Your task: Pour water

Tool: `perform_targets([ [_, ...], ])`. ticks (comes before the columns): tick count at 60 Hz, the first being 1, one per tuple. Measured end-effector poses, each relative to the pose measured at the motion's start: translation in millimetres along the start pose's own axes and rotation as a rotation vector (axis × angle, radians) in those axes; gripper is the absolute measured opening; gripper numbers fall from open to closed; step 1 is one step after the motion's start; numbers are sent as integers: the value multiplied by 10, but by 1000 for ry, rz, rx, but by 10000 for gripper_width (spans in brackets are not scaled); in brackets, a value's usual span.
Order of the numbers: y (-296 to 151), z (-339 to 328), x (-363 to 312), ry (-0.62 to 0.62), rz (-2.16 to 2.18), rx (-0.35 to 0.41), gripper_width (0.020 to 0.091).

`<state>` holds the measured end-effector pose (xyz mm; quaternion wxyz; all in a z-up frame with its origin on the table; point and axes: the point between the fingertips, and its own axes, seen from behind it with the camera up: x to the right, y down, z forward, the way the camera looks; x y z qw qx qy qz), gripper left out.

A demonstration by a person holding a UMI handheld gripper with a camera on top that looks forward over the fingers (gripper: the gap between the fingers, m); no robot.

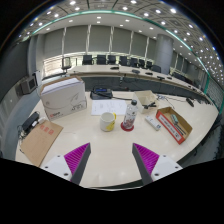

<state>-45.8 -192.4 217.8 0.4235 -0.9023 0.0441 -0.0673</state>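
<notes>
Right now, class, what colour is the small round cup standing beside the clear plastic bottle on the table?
Pale yellow cup, seen in the gripper view, beyond the open fingers.

Looks like a big office meeting room. There's a long pale conference table, rows of black office chairs along the far desks, and recessed ceiling lights.

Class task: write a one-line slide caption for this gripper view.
Open gripper hovers over a table, facing a yellow cup beside a water bottle.
</notes>
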Motion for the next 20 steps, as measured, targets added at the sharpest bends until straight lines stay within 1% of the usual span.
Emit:
perform_targets([
  [5,95,-145,-86,-1,-7,2,862],
  [14,276,-251,-151,-9,18,-29,860],
  [20,264,-279,-120,3,14,-16,863],
])
